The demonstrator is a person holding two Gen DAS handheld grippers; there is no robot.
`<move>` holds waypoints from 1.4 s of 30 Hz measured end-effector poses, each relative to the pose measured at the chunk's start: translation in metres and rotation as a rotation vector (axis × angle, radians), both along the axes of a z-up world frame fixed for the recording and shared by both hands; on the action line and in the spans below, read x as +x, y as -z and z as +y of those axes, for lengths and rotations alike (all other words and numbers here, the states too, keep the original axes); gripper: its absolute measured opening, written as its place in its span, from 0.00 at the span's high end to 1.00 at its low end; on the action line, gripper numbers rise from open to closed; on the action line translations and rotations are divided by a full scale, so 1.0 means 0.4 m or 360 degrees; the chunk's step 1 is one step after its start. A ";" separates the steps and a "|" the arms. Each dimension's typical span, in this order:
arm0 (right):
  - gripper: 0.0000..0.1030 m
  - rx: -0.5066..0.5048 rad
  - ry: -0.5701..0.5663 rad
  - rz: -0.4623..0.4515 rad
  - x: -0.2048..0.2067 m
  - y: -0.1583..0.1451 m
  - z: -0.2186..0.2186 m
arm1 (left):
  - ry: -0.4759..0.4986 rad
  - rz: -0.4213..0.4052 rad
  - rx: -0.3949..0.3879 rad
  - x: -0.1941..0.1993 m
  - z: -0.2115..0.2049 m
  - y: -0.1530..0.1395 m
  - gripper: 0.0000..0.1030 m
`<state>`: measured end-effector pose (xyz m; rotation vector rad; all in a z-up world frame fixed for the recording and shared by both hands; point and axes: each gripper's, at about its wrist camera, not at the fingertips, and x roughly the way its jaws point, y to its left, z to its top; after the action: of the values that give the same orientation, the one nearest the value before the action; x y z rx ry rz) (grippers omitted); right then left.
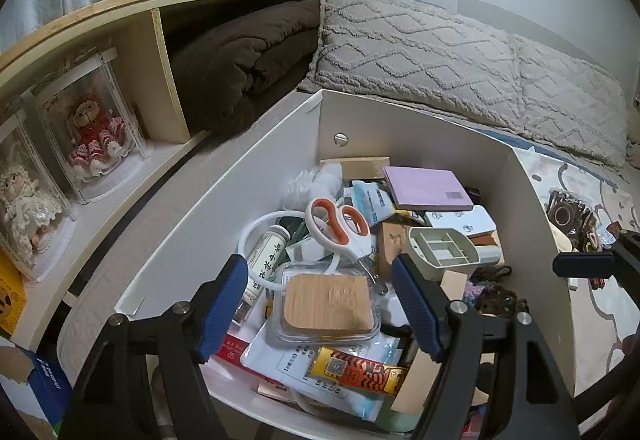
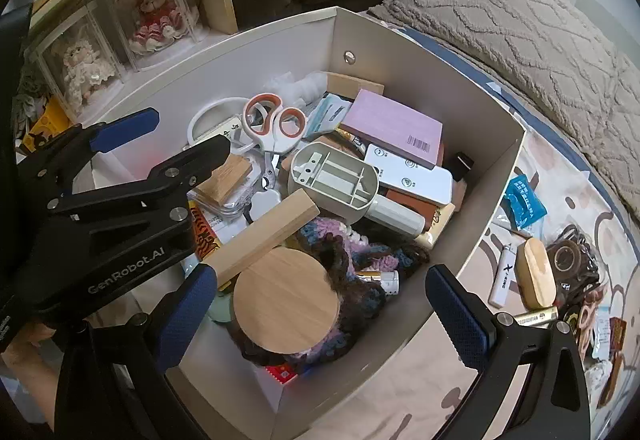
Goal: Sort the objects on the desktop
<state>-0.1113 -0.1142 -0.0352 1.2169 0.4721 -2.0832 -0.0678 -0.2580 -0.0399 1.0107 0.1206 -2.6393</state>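
A white storage box [image 1: 224, 208] holds a pile of small items: orange-handled scissors [image 1: 338, 224], a purple notepad [image 1: 426, 188], a beige divided holder [image 1: 442, 250] and a yellow tiger-print packet [image 1: 356, 370]. My left gripper [image 1: 320, 304] is open over the box's near side. A clear case with a wooden lid [image 1: 326, 306] lies between its blue pads, with a gap on each side. My right gripper [image 2: 322, 312] is open wide above a round wooden lid [image 2: 286, 306] and holds nothing. A wooden stick [image 2: 264, 236] and a crochet piece [image 2: 360, 260] lie beside that lid.
On the patterned bed cover right of the box lie a white lighter [image 2: 504, 276], a wooden brush [image 2: 534, 274], a blue packet [image 2: 524, 202] and hair ties [image 2: 568, 258]. A grey pillow [image 1: 440, 56] lies behind. A shelf on the left holds boxed dolls [image 1: 94, 128].
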 end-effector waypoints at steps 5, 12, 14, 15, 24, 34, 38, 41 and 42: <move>0.00 -0.0016 0.0023 0.0043 -0.004 -0.006 0.004 | 0.0001 0.0005 0.0007 0.000 0.001 -0.002 0.28; 0.00 0.0044 -0.0008 0.0206 0.011 -0.010 -0.007 | -0.0008 0.0011 0.0003 0.000 0.002 -0.005 0.20; 0.00 0.0088 -0.0052 0.0332 0.028 -0.009 -0.014 | -0.0016 0.0030 -0.0010 0.003 0.004 -0.009 0.14; 0.00 0.0102 -0.0067 0.0372 0.033 -0.007 -0.016 | -0.0016 0.0035 -0.0012 0.004 0.005 -0.011 0.13; 0.00 0.0062 -0.0036 0.0439 0.032 -0.004 -0.011 | -0.0029 0.0075 -0.0044 0.011 0.010 -0.027 0.00; 0.00 -0.0030 0.0038 0.0480 0.023 -0.029 0.018 | -0.0052 0.0115 0.0006 0.015 0.003 -0.039 0.00; 0.00 -0.0068 0.0066 0.0539 0.024 -0.044 0.042 | -0.0046 0.0139 0.0000 0.018 0.014 -0.048 0.00; 0.00 -0.0073 0.0100 0.0601 0.023 -0.051 0.069 | -0.0036 0.0159 -0.0015 0.022 0.028 -0.056 0.00; 0.00 -0.0078 0.0115 0.0607 0.021 -0.054 0.079 | -0.0029 0.0169 -0.0013 0.023 0.033 -0.059 0.00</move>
<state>-0.1030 -0.0825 -0.0137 0.8176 0.5499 -2.3847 -0.0587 -0.2450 -0.0162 0.8630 0.1422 -2.6747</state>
